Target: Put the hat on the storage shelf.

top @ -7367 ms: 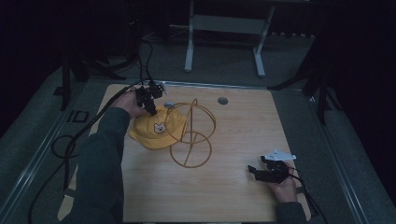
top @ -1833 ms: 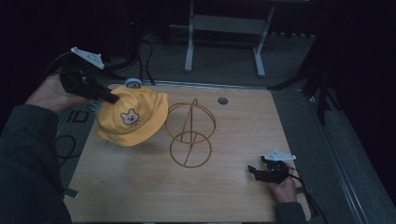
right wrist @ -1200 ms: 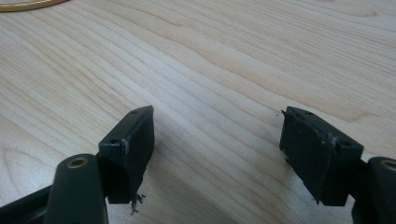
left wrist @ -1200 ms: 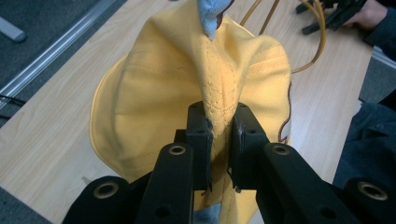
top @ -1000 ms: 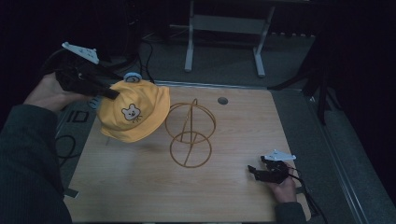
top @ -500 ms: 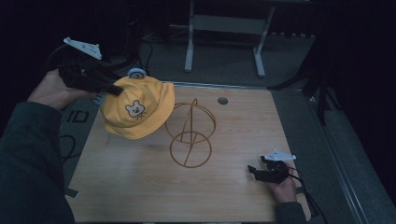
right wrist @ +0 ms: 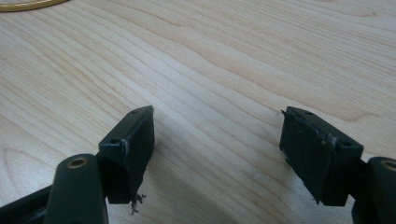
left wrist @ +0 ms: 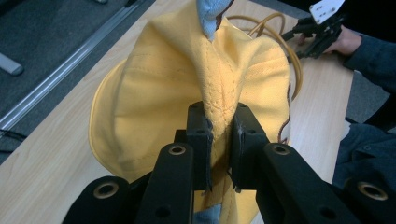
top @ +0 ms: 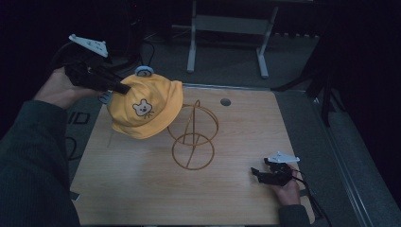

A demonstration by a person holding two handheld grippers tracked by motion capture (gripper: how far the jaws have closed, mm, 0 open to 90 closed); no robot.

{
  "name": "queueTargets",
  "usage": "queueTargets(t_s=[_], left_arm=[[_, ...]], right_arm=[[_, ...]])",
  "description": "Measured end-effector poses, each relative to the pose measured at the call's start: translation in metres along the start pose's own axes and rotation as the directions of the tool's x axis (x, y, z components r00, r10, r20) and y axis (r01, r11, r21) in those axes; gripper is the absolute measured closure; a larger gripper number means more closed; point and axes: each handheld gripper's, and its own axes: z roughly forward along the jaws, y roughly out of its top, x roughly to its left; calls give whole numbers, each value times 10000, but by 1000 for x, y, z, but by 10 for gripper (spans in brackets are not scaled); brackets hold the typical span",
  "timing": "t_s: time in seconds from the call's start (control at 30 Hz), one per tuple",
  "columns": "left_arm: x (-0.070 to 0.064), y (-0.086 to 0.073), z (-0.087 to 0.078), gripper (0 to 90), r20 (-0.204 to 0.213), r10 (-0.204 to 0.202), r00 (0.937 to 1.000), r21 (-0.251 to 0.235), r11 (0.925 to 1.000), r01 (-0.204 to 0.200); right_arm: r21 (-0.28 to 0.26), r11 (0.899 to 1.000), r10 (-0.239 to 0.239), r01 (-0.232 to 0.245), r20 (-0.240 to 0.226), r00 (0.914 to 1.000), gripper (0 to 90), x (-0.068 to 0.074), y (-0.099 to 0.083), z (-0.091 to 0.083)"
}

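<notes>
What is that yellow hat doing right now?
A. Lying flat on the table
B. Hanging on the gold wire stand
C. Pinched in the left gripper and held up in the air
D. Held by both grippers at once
C: the left gripper has its fingers closed on a fold of the yellow hat, which hangs above the table beside the wire stand, while the right gripper rests open far from it.

A pale wooden table point(top: 142, 189) bears a gold wire stand point(top: 193, 137).
</notes>
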Motion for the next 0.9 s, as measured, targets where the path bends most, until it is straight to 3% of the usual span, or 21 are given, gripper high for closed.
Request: queueTargets(t_s=[0.9], left_arm=[[-10, 30, 14, 799, 240, 532, 9983, 228, 9983, -537]], right_arm=[[13, 10000, -4, 4, 2, 10000, 262, 0, 0, 0]])
